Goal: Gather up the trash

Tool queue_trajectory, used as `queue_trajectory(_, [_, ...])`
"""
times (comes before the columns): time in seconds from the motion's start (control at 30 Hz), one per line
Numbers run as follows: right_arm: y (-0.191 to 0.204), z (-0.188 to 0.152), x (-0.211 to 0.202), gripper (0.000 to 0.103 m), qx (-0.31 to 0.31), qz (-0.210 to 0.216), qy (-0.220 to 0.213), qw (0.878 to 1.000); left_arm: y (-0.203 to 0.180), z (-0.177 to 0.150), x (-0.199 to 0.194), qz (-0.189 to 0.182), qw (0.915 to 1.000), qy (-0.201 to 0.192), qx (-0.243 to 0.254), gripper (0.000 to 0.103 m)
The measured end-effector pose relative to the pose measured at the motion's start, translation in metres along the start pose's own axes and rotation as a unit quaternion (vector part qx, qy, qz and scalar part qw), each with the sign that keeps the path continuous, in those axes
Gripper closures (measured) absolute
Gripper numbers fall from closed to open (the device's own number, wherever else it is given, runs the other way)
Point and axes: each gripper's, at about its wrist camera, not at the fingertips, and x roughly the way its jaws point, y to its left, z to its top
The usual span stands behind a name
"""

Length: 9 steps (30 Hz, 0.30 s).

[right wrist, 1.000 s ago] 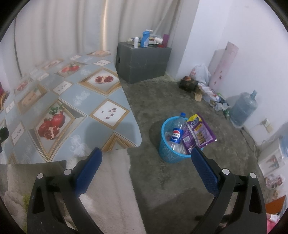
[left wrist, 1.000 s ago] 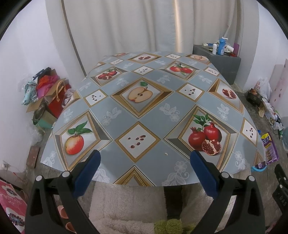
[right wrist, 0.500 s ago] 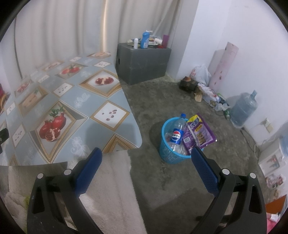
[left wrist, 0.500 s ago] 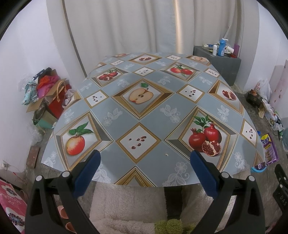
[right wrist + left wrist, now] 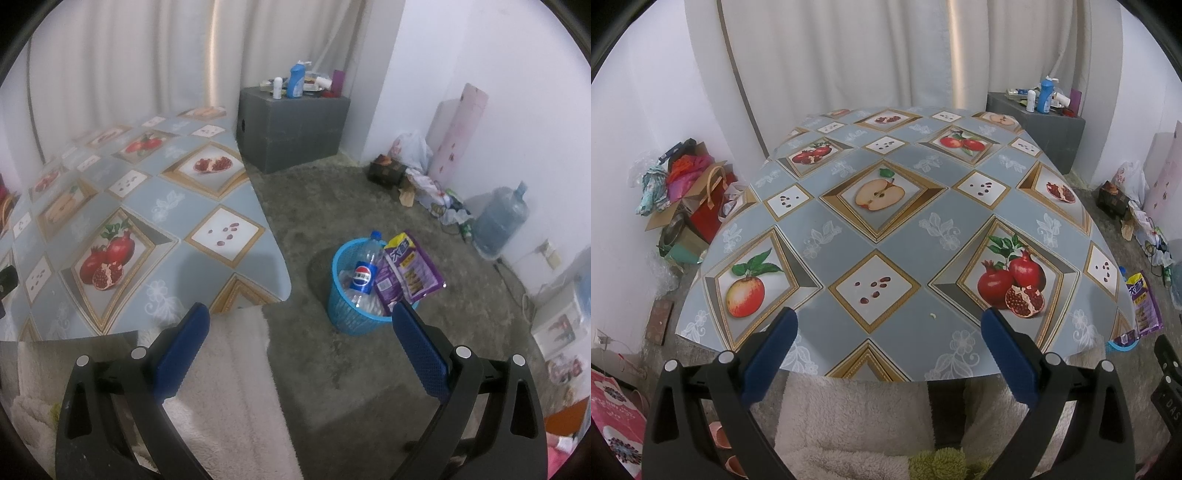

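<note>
Nothing moved, basket point(image 5: 349, 317) between spread fingers point(image 5: 419, 349)

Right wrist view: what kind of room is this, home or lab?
Most likely a lived-in home room. A table wears a fruit-print cloth, a blue trash basket on the carpeted floor holds a Pepsi bottle and purple snack bag, and a water jug stands by the wall.
</note>
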Motion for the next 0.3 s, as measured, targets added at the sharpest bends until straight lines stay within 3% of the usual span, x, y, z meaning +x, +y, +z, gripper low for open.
queue_trajectory(0.3, [0.0005,-0.0008,0.0001,0.008,0.002,-0.001,0.001,1.000,0.0028,-0.0068,-0.0009,-0.001,1.0000,0.007,-0.003,0.006])
